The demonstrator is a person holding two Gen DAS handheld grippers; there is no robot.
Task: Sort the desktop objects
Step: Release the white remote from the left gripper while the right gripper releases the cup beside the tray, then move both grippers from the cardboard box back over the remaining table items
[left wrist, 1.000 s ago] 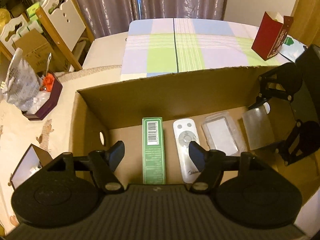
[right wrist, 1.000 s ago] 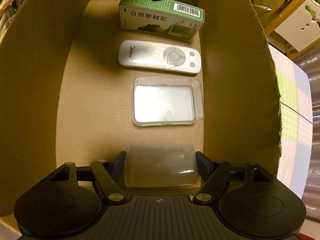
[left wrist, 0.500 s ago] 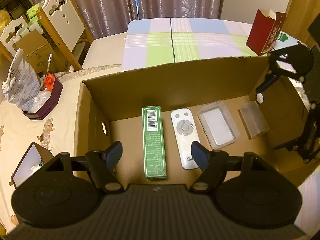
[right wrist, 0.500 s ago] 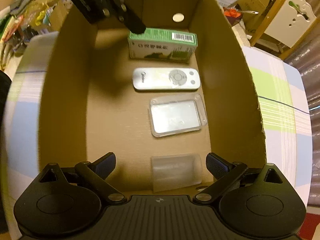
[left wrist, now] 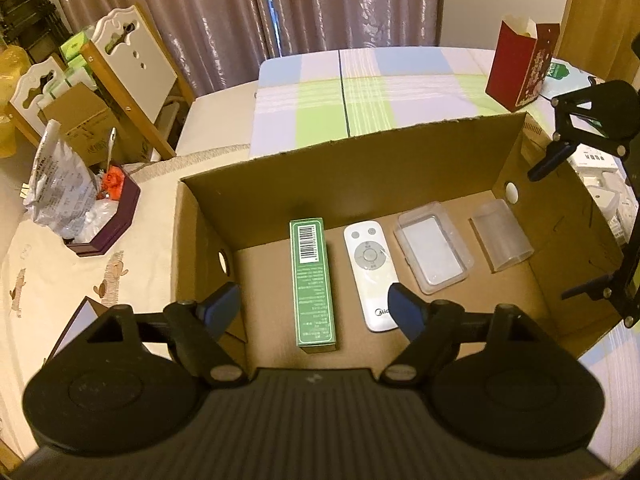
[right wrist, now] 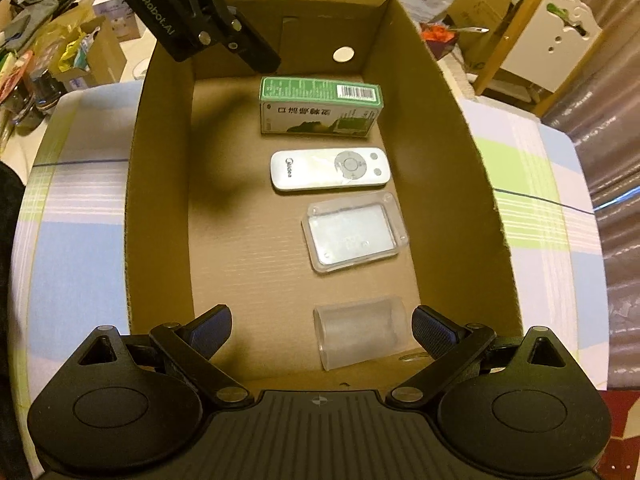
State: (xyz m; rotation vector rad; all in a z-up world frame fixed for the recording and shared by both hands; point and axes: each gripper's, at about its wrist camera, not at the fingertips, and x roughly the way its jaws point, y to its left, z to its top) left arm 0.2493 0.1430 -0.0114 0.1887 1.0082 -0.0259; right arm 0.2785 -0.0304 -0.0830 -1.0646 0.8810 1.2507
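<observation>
A cardboard box (left wrist: 360,148) (right wrist: 160,184) holds a row of items: a green carton (left wrist: 314,280) (right wrist: 320,106), a white remote (left wrist: 370,272) (right wrist: 330,169), a clear flat case (left wrist: 434,254) (right wrist: 354,232) and a frosted plastic cup on its side (left wrist: 502,236) (right wrist: 360,332). My left gripper (left wrist: 314,308) is open and empty above the box's near edge. My right gripper (right wrist: 322,324) is open and empty, raised above the cup; it shows at the right in the left wrist view (left wrist: 560,220). The left gripper shows at the top left in the right wrist view (right wrist: 260,20).
The box stands on a checked tablecloth (left wrist: 360,92). A red paper bag (left wrist: 520,66) stands behind it. A purple tray with a foil bag (left wrist: 80,204) is to the left. White chairs (left wrist: 128,68) and cartons crowd the far left.
Both grippers have lifted up and back out of the box. The right gripper has opened wider off the frosted cup, which stays lying in the box.
</observation>
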